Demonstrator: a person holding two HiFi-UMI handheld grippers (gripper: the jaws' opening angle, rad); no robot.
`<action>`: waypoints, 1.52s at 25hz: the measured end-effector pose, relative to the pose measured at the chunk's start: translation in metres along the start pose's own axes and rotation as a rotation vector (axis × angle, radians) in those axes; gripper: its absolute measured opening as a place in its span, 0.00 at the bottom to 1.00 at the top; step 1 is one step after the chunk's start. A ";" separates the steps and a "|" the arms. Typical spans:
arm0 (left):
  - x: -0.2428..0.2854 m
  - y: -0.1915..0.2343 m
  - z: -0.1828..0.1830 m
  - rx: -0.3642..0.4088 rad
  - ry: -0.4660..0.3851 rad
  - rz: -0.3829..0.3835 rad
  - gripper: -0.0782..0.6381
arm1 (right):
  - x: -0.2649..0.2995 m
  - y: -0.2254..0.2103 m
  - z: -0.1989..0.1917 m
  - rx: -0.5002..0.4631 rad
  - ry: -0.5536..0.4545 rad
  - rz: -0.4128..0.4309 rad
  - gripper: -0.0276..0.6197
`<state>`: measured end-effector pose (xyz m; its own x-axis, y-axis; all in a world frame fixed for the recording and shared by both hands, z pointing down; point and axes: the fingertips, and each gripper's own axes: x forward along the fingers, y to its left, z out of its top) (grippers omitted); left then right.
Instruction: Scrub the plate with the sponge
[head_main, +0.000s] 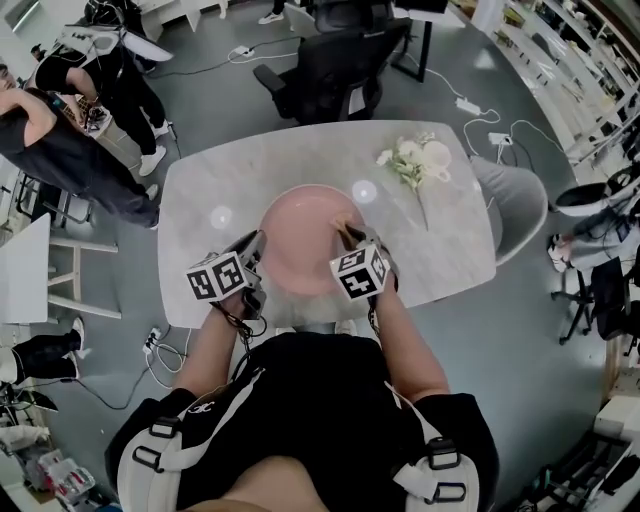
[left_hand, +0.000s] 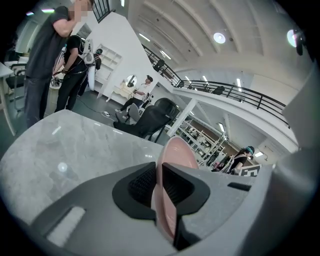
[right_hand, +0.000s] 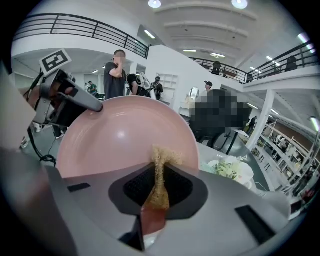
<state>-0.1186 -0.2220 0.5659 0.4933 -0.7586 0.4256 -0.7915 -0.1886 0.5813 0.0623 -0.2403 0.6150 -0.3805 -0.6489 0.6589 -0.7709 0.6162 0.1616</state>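
A round pink plate (head_main: 305, 240) is held tilted above the white marble table (head_main: 195, 185). My left gripper (head_main: 255, 250) is shut on the plate's left rim; in the left gripper view the pink plate (left_hand: 172, 170) stands edge-on between the jaws of the left gripper (left_hand: 159, 187). My right gripper (head_main: 352, 238) is shut on a thin, tan fibrous sponge (right_hand: 159, 180) with a brown backing. The sponge's frayed tip lies against the plate's (right_hand: 122, 135) face in the right gripper view, where the right gripper (right_hand: 159, 187) pinches it flat.
A white vase with white flowers (head_main: 418, 165) lies on the table's far right. A black office chair (head_main: 330, 65) stands behind the table and a grey chair (head_main: 515, 205) at its right. People stand at the far left (head_main: 70, 130).
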 end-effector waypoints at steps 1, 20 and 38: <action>0.000 0.003 0.002 -0.007 -0.005 0.010 0.16 | 0.001 0.005 -0.002 -0.007 0.012 0.020 0.12; 0.004 0.017 -0.003 -0.143 0.004 0.022 0.17 | 0.003 0.138 0.019 -0.246 0.069 0.427 0.12; 0.006 -0.016 -0.035 -0.008 0.107 -0.068 0.17 | 0.016 0.039 0.041 -0.016 -0.026 0.130 0.12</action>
<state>-0.0905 -0.2018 0.5830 0.5820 -0.6730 0.4565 -0.7521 -0.2319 0.6170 0.0056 -0.2445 0.6019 -0.4901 -0.5742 0.6558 -0.7060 0.7028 0.0877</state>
